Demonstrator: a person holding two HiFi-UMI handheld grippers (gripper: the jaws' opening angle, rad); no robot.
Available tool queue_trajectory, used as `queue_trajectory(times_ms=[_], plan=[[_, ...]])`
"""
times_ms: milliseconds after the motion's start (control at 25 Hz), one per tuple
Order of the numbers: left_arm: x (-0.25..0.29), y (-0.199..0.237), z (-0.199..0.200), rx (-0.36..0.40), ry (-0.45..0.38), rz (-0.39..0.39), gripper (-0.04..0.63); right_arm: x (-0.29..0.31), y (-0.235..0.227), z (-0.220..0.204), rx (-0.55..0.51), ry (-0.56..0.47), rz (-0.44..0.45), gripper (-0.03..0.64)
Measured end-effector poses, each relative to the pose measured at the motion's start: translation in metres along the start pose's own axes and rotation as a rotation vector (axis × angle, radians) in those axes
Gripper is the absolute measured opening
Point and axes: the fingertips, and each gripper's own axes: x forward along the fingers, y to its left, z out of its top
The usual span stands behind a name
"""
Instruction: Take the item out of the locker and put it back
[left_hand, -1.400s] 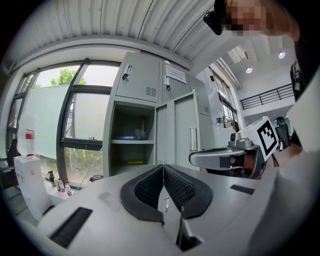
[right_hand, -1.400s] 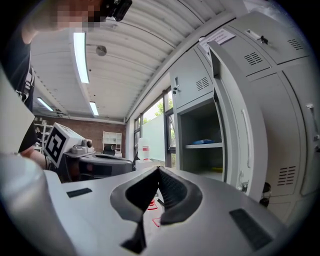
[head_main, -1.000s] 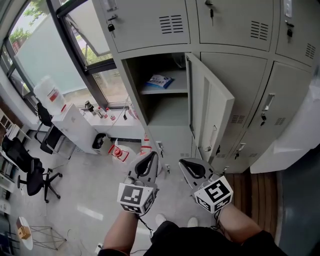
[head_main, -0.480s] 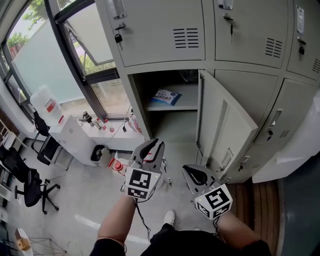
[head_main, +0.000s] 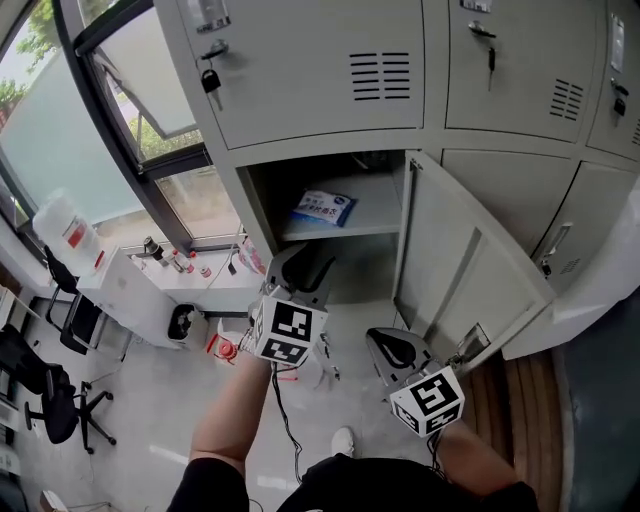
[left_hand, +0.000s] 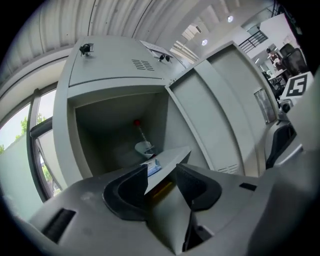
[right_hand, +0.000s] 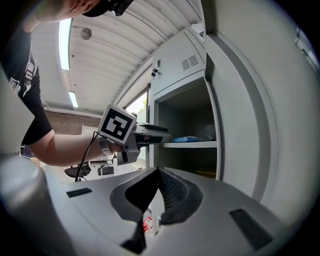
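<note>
The grey locker (head_main: 262, 205) stands with its door (head_main: 463, 266) swung out to the right. A blue and white packet (head_main: 323, 208) lies on its inner shelf (head_main: 370, 222). My left gripper (head_main: 305, 268) is held level at the locker's mouth, just below and in front of the shelf. Its jaws have just been opening and stand open with nothing between them; the packet (left_hand: 153, 166) shows past them. My right gripper (head_main: 395, 350) hangs lower, in front of the door, and is shut and empty. From the right gripper (right_hand: 159, 182) view the packet (right_hand: 190, 138) rests flat on the shelf.
Closed lockers (head_main: 320, 70) surround the open one, some with keys or a padlock. A white thing (left_hand: 144, 147) hangs at the back of the compartment. To the left stand a low white cabinet (head_main: 130, 285) with bottles, a water jug (head_main: 66, 228) and office chairs (head_main: 45, 410). A red object (head_main: 228, 347) lies on the floor.
My left gripper has risen and moved forward to the locker's mouth, and its jaws have gone from shut to open. The right gripper has shifted slightly. The view has come closer to the locker.
</note>
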Motion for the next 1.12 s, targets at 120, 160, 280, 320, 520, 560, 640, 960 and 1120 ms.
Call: queue_trajectory(times_ms=[120, 160, 280, 320, 520, 560, 640, 960, 1120], plan=[[0.020, 0.008, 0.002, 0.014, 0.001, -0.015, 0.174, 0.010, -0.007, 0.000, 0.002, 0.010, -0.016, 0.052], [0.025, 0.010, 0.003, 0.014, -0.003, -0.021, 0.176, 0.013, -0.009, -0.001, 0.001, 0.012, -0.020, 0.052], [0.040, 0.014, 0.006, 0.012, -0.010, -0.032, 0.184, 0.020, -0.015, -0.001, 0.000, 0.020, -0.028, 0.052], [0.045, 0.015, 0.006, 0.011, -0.010, -0.036, 0.186, 0.023, -0.016, -0.002, -0.001, 0.023, -0.030, 0.052], [0.065, 0.016, 0.010, 0.046, 0.005, -0.051, 0.204, 0.030, -0.023, -0.002, 0.001, 0.026, -0.041, 0.052], [0.069, 0.017, 0.010, 0.054, 0.010, -0.051, 0.209, 0.031, -0.024, -0.002, 0.003, 0.026, -0.044, 0.052], [0.075, 0.018, 0.010, 0.065, 0.028, -0.055, 0.224, 0.033, -0.026, -0.002, 0.006, 0.026, -0.047, 0.052], [0.097, 0.023, -0.001, 0.091, 0.114, -0.048, 0.242, 0.037, -0.031, -0.001, 0.011, 0.029, -0.058, 0.052], [0.103, 0.028, -0.002, 0.059, 0.116, -0.036, 0.242, 0.039, -0.035, -0.002, 0.016, 0.034, -0.065, 0.052]])
